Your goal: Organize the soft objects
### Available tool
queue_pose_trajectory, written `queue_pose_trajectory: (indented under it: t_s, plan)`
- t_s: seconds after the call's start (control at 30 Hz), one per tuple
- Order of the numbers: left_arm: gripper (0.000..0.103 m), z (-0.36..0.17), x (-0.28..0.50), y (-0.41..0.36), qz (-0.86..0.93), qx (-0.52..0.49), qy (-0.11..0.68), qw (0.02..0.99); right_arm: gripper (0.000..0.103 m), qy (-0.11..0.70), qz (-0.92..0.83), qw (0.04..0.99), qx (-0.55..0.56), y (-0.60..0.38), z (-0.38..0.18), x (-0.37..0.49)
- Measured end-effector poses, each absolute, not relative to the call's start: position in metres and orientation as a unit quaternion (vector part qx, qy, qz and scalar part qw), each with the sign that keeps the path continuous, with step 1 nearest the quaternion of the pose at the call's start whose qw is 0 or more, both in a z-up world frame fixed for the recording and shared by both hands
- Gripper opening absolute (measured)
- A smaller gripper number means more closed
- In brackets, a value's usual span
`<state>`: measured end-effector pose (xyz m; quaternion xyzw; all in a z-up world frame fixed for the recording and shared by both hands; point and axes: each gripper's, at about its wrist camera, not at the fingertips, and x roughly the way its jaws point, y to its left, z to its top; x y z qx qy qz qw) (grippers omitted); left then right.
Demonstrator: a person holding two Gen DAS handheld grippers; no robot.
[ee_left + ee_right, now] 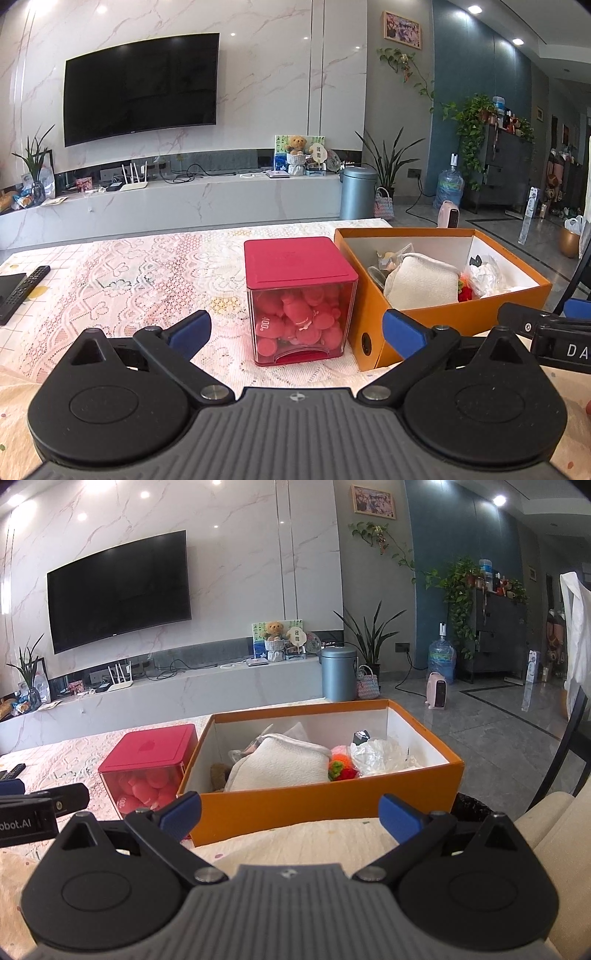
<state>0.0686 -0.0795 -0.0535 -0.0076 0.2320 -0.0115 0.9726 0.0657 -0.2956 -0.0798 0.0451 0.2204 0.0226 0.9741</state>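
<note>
Both my left gripper (295, 332) and right gripper (290, 814) are wide apart and hold nothing, before the red container (299, 266) and orange box (325, 805).

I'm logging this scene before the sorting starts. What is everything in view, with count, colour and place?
Table: one, under a pink-and-white lace cloth.
Red-lidded box: one, clear walls, red soft pieces inside, left of the orange box.
Orange box: one, open, white inside, on the table's right.
Cream cloth pouch: one, inside the orange box.
Red-and-green knit toy: one, right of the pouch.
Clear plastic bag: one, at the box's right end.
Remote control: one, black, on the table's far left.
Television: one, black, on the wall.
Left gripper: black with blue pads, jaws open, empty.
Right gripper: same, jaws open, empty.
</note>
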Motion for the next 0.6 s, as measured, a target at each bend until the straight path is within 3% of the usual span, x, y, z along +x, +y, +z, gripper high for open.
queue_pose_trajectory:
  t_s: [0.6]
  plan:
    - [0.103, -0.0534, 0.068, -0.0758, -0.005, -0.009, 0.236, 0.972, 0.1, 0.221, 0.028, 0.974, 0.036, -0.2954, -0.0811, 0.0656]
